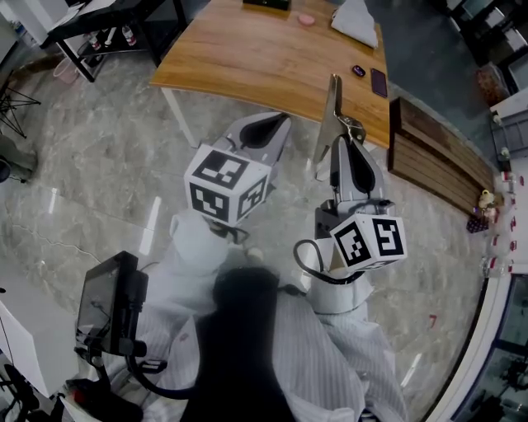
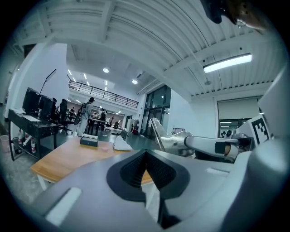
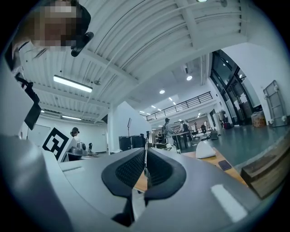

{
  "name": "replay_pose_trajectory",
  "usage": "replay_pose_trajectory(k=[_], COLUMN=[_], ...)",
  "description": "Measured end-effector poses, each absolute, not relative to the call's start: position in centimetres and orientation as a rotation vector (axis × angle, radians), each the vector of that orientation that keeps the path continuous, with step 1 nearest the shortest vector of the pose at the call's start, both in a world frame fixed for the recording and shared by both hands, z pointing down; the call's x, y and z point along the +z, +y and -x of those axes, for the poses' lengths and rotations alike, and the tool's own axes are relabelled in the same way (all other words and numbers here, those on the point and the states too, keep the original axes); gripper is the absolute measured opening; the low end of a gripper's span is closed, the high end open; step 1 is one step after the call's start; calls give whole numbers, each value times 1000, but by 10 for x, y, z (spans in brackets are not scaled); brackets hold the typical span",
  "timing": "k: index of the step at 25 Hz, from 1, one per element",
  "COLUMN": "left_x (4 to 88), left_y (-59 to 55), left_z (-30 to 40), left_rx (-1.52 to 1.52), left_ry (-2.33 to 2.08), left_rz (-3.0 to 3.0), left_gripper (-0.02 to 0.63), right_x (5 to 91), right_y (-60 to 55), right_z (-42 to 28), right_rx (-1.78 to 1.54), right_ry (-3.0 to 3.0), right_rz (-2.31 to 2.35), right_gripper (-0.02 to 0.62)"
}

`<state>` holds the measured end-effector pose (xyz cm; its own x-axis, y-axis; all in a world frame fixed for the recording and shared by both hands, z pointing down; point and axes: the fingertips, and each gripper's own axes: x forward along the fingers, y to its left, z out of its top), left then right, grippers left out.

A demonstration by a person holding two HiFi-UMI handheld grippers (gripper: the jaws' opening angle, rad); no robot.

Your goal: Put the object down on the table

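Observation:
A long shiny metal piece (image 1: 332,115), which looks like tongs, stands nearly upright with my right gripper (image 1: 344,147) shut on its lower part. In the right gripper view its thin edge (image 3: 147,138) rises between the closed pads of the right gripper (image 3: 145,156). The left gripper view shows the metal piece (image 2: 161,134) from the side, sticking out of the right gripper (image 2: 199,145). My left gripper (image 1: 266,130) is shut with nothing in it, its pads (image 2: 136,168) pressed together. Both grippers hover over the floor just short of the wooden table (image 1: 247,62).
On the table lie a black box (image 1: 266,4), a pink thing (image 1: 306,19), a white cloth (image 1: 356,23), a phone (image 1: 379,82) and a small dark item (image 1: 358,71). A wooden bench (image 1: 437,157) stands to the right. A black desk (image 1: 107,16) is at far left.

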<state>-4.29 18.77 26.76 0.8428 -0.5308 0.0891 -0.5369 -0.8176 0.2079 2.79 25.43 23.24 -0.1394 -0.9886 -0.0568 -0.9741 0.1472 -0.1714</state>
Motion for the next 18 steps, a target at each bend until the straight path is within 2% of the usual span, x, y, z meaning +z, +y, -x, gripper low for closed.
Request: replay_pose_trajectory(k=[9, 18], left_x=[278, 287], left_y=[153, 26], left_z=[22, -4], left_rx=[76, 91], left_ry=[-855, -838], left_rz=[-2772, -2788], left_gripper=[0, 0], right_x=[248, 261], right_y=[212, 89], right_z=[-54, -82], right_rx=[-215, -223], right_ry=[2276, 2246], right_rz=[1932, 1962], right_gripper=[25, 25])
